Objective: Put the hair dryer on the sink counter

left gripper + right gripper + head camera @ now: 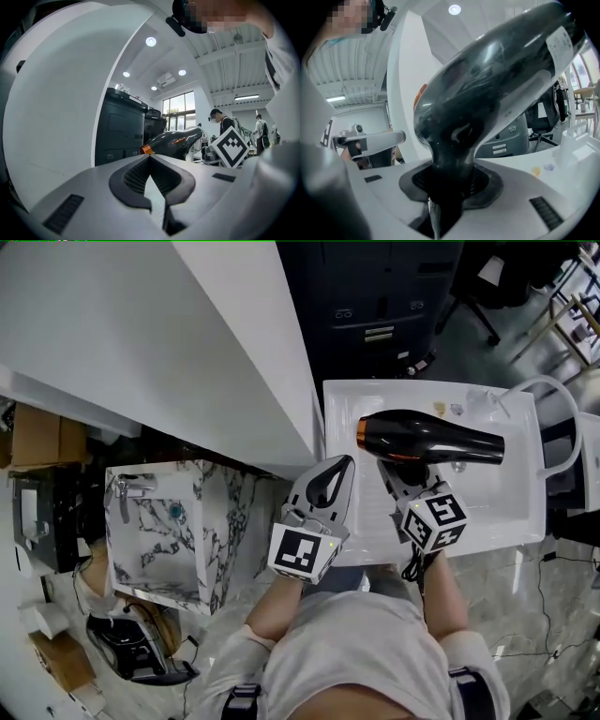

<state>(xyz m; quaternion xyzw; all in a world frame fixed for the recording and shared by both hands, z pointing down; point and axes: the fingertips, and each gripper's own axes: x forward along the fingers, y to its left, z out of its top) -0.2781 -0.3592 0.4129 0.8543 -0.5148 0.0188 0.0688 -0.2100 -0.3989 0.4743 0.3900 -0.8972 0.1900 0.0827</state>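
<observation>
**Hair dryer held over the tabletop, ready to be laid down**

The right gripper [396, 474] has its fingers closed on the handle of the black hair dryer [427, 439]. In the right gripper view the handle sits deep between the fingers [485, 185], and the body of the hair dryer [487, 89] rises above them. From the head view the body lies across the white tabletop [497, 507], and its end with the orange ring points left. I cannot tell whether it already touches the surface, but it looks to be held just above it.

The left gripper [339, 470] is near the left edge of the tabletop. Its fingers are together and hold nothing, which the left gripper view confirms [151, 173].

The step in hand seems to be the lowering and release. To do it well, the right gripper should bring the hair dryer down slowly over the bare middle of the tabletop. It should stay away from the small bits [448, 410] near the far edge and from the white curved pipe [561, 395] on the right.

The body is round and smooth, so it may roll. It is better to lay it on its side, with the handle also resting flat. The fingers should open only when the tabletop carries the weight. After that the gripper should draw straight back toward the near side, so the handle is not dragged.
</observation>
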